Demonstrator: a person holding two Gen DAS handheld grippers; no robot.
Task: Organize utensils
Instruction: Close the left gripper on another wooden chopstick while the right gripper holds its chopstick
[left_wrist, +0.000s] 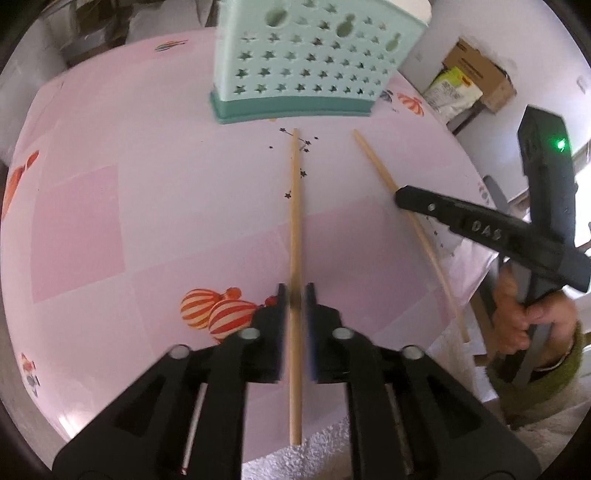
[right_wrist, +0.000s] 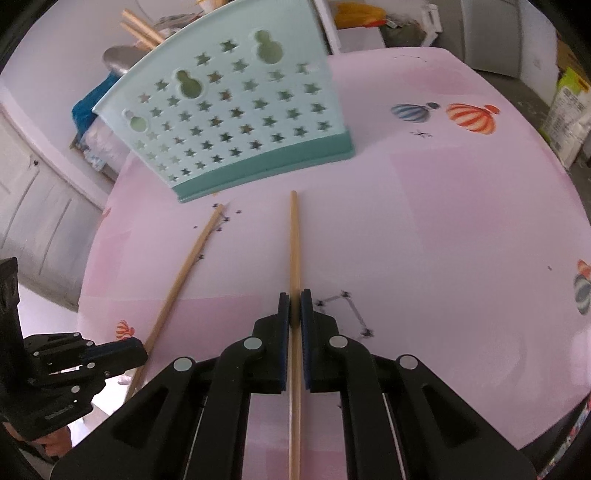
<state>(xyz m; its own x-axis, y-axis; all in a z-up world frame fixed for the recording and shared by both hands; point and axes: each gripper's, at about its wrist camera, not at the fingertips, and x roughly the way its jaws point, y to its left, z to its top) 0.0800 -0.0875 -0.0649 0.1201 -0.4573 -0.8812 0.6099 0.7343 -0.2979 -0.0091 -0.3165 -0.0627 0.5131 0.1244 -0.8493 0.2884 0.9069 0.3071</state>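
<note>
Basically pickup step: right gripper (right_wrist: 294, 308) clamps one chopstick (right_wrist: 294, 243) over the pink table (right_wrist: 443, 240); left gripper (left_wrist: 296, 301), jaws narrow, straddles the other chopstick (left_wrist: 295, 206), contact unclear. Next, probably lift both into the teal holder (right_wrist: 236, 110), just beyond the tips; chopstick ends (right_wrist: 140, 26) already poke out.

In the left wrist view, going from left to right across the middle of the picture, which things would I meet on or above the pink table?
Balloon print → left chopstick → right chopstick → right gripper → person's hand.
</note>
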